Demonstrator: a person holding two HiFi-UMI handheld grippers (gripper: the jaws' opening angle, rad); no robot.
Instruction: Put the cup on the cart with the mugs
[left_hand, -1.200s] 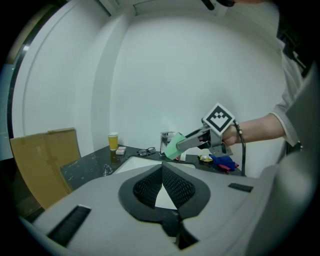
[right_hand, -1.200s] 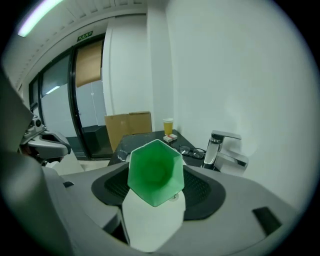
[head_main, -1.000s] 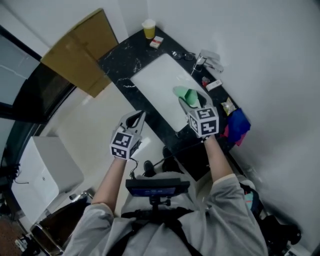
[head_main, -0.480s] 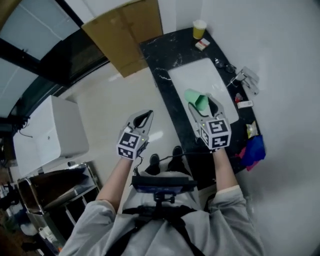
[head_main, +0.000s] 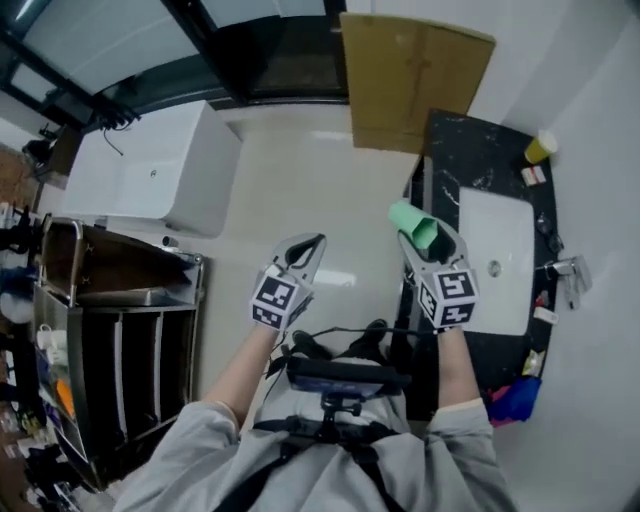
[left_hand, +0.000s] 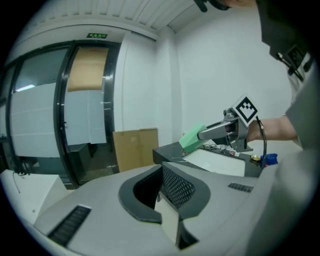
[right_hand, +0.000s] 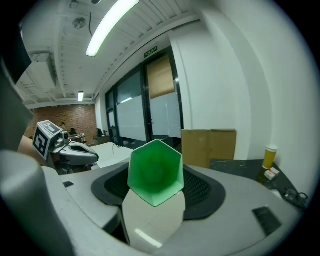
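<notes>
Between the jaws of the right gripper (head_main: 425, 236) sits the green cup (head_main: 414, 221), a six-sided one. It is clamped by its sides with its mouth pointing out ahead of the tool, and the jaws stand fairly wide around it. Level with that gripper, off to its left, the left gripper (head_main: 304, 250) is closed up on nothing. Just to the right of the holding gripper runs the black counter (head_main: 470, 150) with its white basin (head_main: 505, 270). Ahead of both tools a cardboard sheet (head_main: 410, 75) leans against the wall. Well off to the left of the left gripper, across bare floor, stands the metal cart (head_main: 125, 297).

By my reckoning this is the carry: the cup is in hand but nowhere near the cart. The next move calls for taking the right gripper across to the left and over the cart. The cup would then need turning upright and setting down in a free spot by the mugs before the jaws let go.

I can't pick out the mugs. The cart's shelves are dark, its far side is cut off at the edge, and the small things there are too small to name. The cup's base is buried between the pads.
</notes>
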